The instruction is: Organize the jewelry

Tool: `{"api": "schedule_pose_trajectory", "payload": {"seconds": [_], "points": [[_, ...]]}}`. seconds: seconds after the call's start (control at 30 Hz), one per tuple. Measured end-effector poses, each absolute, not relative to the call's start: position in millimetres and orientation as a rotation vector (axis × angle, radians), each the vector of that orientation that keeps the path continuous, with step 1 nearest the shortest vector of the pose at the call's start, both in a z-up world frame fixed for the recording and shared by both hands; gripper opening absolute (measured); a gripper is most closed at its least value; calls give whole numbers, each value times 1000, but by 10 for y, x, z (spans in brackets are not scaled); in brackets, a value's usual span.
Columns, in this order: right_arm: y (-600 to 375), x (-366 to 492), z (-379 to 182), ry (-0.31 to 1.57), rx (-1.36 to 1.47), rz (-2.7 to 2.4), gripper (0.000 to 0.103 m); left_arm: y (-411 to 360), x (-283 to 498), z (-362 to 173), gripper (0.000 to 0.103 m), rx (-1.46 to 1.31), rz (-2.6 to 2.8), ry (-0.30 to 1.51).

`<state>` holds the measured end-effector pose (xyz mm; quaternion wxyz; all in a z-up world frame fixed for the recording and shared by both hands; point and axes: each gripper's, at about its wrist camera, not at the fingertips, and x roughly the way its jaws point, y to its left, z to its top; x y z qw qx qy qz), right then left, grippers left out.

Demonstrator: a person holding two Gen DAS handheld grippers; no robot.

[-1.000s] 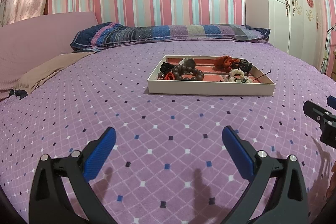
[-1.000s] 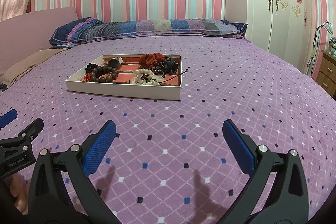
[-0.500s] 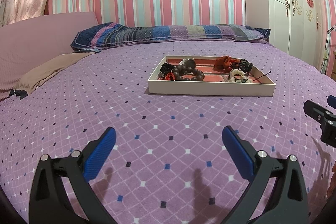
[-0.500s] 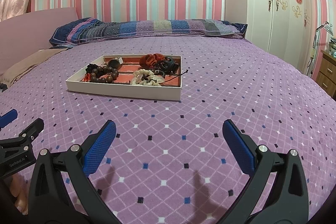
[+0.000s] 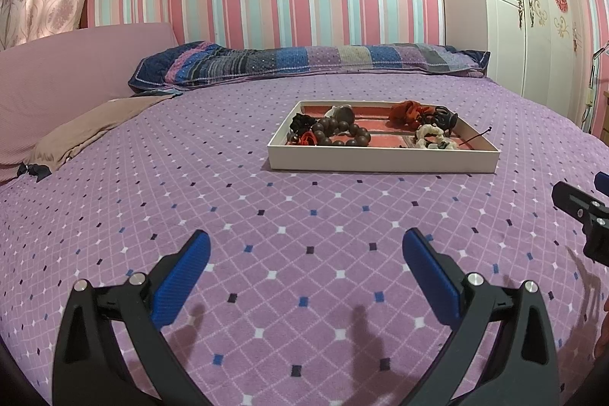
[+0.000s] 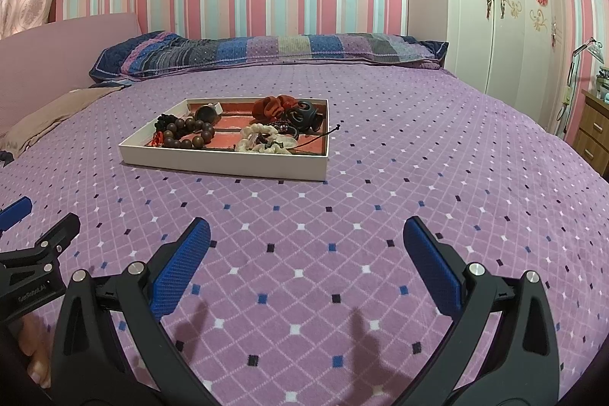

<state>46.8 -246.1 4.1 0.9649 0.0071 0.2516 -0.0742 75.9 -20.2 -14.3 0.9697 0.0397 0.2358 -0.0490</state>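
Note:
A shallow white tray (image 5: pixel 380 163) with a red lining lies on the purple bedspread, also in the right wrist view (image 6: pixel 224 162). In it lie a brown bead bracelet (image 5: pixel 342 134), a red scrunchie (image 5: pixel 405 111), a cream scrunchie (image 5: pixel 432 136), a black claw clip (image 5: pixel 443 118) and a small black scrunchie (image 5: pixel 302 122). My left gripper (image 5: pixel 305 246) is open and empty, well short of the tray. My right gripper (image 6: pixel 306 234) is open and empty, also short of the tray.
A striped pillow (image 5: pixel 304 61) lies at the head of the bed. A tan cloth (image 5: pixel 87 124) lies at the left. A white wardrobe (image 6: pixel 506 18) and a wooden nightstand (image 6: pixel 593 136) stand at the right.

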Motion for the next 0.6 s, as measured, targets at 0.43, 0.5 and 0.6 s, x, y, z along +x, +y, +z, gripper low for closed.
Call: {"api": "schedule_pose_trajectory", "payload": {"seconds": [0.43,0.5,0.6], "points": [[-2467,473,41,514,18,-150,99,-202,771,-157,99,80,-99,480],[-2472,477,36,514,19,-151,99,-196,776,-163,99,79,-99,480],[-2472,478,35,514,18,-151,99,-182,784,-167,99,79,-98,480]]}}
